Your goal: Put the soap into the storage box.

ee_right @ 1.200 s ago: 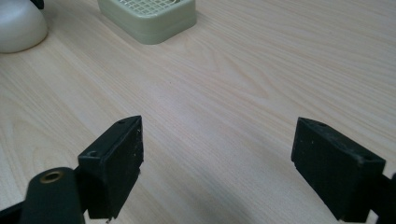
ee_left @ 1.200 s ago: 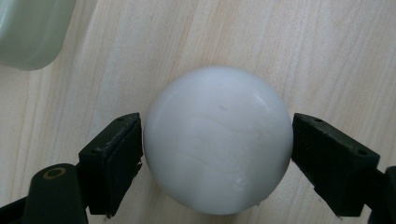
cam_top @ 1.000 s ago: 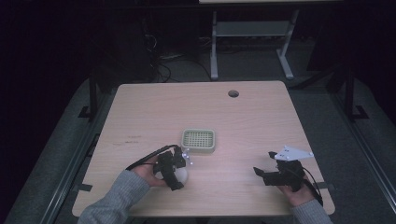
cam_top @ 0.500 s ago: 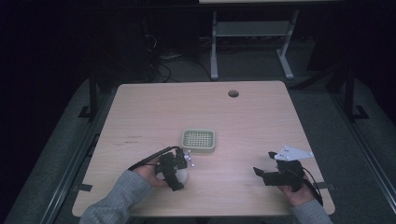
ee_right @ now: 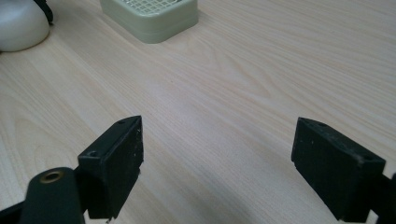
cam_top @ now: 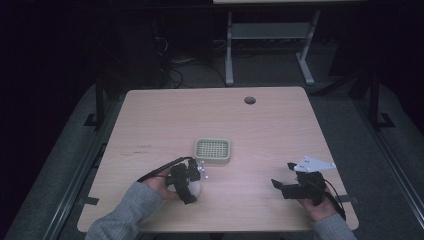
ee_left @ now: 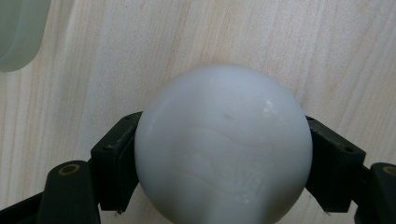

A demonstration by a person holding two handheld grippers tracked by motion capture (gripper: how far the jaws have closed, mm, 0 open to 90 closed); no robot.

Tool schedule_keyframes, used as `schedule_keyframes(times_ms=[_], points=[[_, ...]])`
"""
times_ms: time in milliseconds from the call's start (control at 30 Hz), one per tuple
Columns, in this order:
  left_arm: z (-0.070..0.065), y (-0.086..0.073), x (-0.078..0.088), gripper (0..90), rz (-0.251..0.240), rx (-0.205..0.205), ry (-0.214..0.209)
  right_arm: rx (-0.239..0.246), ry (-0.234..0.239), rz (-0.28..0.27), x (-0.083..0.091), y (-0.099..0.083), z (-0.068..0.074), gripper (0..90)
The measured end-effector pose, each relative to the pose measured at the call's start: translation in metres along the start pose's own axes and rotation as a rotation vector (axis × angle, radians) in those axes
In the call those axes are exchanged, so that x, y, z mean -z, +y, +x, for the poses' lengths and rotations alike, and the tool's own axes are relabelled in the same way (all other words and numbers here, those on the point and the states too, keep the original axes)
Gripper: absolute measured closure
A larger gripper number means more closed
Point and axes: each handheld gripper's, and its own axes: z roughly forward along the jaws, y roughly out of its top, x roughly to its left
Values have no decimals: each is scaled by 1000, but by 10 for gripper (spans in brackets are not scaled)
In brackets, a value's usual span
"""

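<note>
Your left gripper (cam_top: 189, 181), near the front edge of the wooden table (cam_top: 280, 125), has its jaws pressed against both sides of a white ball (ee_left: 223, 149). Just beyond it sits a pale green square basket (cam_top: 212, 150) with a grid top, close to the ball but apart from it. Well to the right, your right gripper (ee_right: 217, 172) has its jaws spread wide over bare wood, holding nothing.

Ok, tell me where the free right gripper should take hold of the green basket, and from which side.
Probably from above, jaws straddling one wall of the green basket: it is low, square and open-topped, so the rim gives two flat faces. The open right gripper has bare table between it and the basket's right side.
</note>
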Motion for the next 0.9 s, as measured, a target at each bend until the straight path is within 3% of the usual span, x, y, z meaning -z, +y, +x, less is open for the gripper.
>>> schedule_keyframes(times_ms=[433,900], points=[[1,-1,1,230,11,-9,-6,-6,2,2,0,-1,0,162],[10,0,14,230,-1,1,-4,-2,7,0,-1,-2,-2,162]])
